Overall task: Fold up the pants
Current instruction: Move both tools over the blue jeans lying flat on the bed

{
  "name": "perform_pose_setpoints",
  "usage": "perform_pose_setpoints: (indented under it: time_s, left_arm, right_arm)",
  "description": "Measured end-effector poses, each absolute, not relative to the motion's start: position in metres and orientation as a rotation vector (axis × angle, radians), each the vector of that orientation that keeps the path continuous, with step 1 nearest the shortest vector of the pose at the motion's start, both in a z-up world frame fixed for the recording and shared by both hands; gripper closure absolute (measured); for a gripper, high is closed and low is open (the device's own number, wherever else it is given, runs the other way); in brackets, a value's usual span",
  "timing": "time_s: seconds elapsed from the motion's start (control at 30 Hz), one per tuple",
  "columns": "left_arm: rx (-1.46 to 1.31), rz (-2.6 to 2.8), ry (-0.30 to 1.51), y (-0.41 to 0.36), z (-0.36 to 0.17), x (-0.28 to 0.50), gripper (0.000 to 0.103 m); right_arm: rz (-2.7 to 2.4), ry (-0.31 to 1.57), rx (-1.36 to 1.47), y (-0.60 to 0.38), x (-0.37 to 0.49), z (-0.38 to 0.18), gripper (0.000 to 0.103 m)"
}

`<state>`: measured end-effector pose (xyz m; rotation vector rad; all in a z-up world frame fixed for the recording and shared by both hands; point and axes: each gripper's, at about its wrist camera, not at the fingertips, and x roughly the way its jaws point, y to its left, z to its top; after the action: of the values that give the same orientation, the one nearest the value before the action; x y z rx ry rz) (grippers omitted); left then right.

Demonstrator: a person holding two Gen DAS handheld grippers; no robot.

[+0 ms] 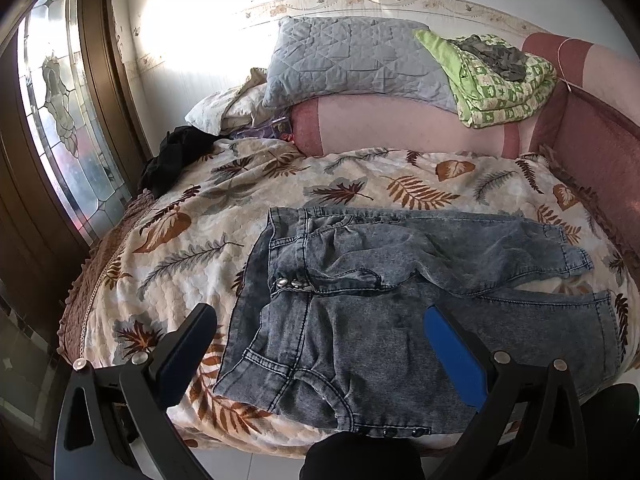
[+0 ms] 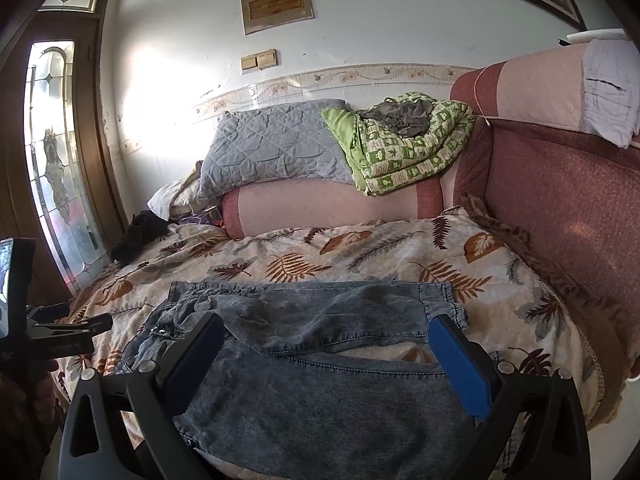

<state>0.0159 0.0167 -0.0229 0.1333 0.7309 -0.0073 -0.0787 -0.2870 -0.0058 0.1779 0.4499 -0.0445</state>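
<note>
A pair of grey-blue acid-washed jeans (image 1: 380,300) lies spread on the leaf-patterned bedspread (image 1: 240,184), waistband to the left, both legs running right, the far leg lying a little apart from the near one. My left gripper (image 1: 320,316) is open and empty, held above the waist and hip area. In the right wrist view the jeans (image 2: 320,360) fill the lower middle. My right gripper (image 2: 326,332) is open and empty above the legs. The left gripper's body (image 2: 60,332) shows at the left edge of that view.
A grey quilted pillow (image 1: 352,60) and a folded green blanket (image 1: 500,80) rest on a pink bolster (image 1: 400,124) at the bed's head. A black garment (image 1: 176,156) lies at the far left. A red padded side panel (image 2: 560,208) bounds the right. A stained-glass door (image 1: 60,120) stands left.
</note>
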Motion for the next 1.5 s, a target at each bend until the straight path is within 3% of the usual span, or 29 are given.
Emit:
perform_pose_setpoints:
  time_s: [0.87, 1.5]
  left_arm:
    - [0.127, 0.048, 0.834, 0.038, -0.059, 0.049, 0.000]
    - [0.143, 0.019, 0.768, 0.026, -0.029, 0.018, 0.000]
  right_arm:
    - [-0.044, 0.558, 0.218, -0.288, -0.040, -0.034, 0.000]
    - [-0.048, 0.532, 0.256, -0.288, -0.061, -0.015, 0.000]
